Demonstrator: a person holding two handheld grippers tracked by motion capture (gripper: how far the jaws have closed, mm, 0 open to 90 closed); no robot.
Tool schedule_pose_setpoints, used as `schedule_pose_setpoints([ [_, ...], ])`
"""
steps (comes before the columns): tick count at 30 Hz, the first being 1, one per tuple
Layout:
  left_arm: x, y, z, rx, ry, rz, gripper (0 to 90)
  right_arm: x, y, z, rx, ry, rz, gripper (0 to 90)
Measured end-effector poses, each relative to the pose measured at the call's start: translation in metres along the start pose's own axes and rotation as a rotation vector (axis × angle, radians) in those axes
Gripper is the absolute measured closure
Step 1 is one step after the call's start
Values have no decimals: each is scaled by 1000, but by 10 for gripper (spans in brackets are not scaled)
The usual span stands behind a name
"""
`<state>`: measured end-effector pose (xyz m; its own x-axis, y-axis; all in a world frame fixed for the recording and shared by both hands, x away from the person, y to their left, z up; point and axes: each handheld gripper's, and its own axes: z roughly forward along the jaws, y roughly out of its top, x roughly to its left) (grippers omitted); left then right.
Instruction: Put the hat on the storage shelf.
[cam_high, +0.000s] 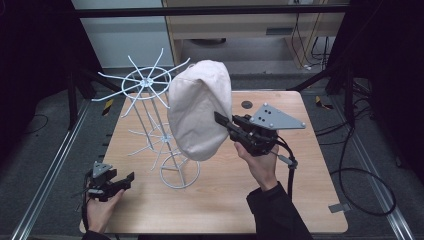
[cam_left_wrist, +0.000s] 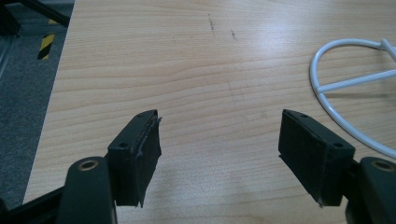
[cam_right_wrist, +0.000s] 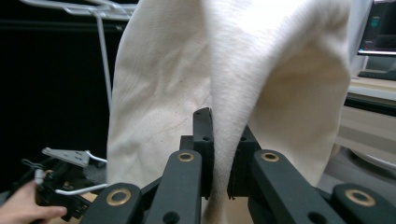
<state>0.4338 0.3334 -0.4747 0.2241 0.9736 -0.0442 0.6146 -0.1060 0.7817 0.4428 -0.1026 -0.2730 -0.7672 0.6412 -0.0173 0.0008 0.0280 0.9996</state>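
Jaws of the right gripper (cam_high: 223, 120) are pinching a fold of a cream cloth hat (cam_high: 199, 110), closed tight on the fabric with only the cloth between them, as the right gripper view is showing (cam_right_wrist: 219, 154). A person's right hand (cam_high: 261, 165) is holding that gripper above the middle of the wooden counter (cam_high: 300, 200), and the hat (cam_right_wrist: 224, 79) is hanging in the air from the jaws, raised beside the upper spokes of a white wire rack (cam_high: 150, 100) that is standing on the counter. Whether the hat is touching the rack cannot be told.

At the near left corner of the counter, the left hand (cam_high: 102, 210) is keeping the left gripper (cam_high: 127, 180) low, its jaws standing wide apart and holding nothing. In the left gripper view (cam_left_wrist: 219, 140) the two black jaws are framing bare wood grain (cam_left_wrist: 187, 70), with the round white base ring of the rack (cam_left_wrist: 336, 93) lying just ahead to one side, apart from the jaws.

A black cable (cam_high: 350, 170) is trailing off the counter's right edge onto the grey floor.
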Motion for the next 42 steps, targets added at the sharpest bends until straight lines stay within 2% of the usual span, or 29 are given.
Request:
schedule_pose_setpoints([
  [10,0,0,0,1,-1,1,294,2,-6,8,28,-1,2,843],
  [22,0,0,0,2,0,0,293,0,-10,12,44,-20,-6,793],
  [30,0,0,0,2,-1,0,293,0,-11,12,44,-35,-2,671],
  [38,0,0,0,7,-3,3,293,-4,-13,6,17,-46,42,512],
  [42,0,0,0,7,-1,3,293,-6,-14,1,9,-66,51,438],
])
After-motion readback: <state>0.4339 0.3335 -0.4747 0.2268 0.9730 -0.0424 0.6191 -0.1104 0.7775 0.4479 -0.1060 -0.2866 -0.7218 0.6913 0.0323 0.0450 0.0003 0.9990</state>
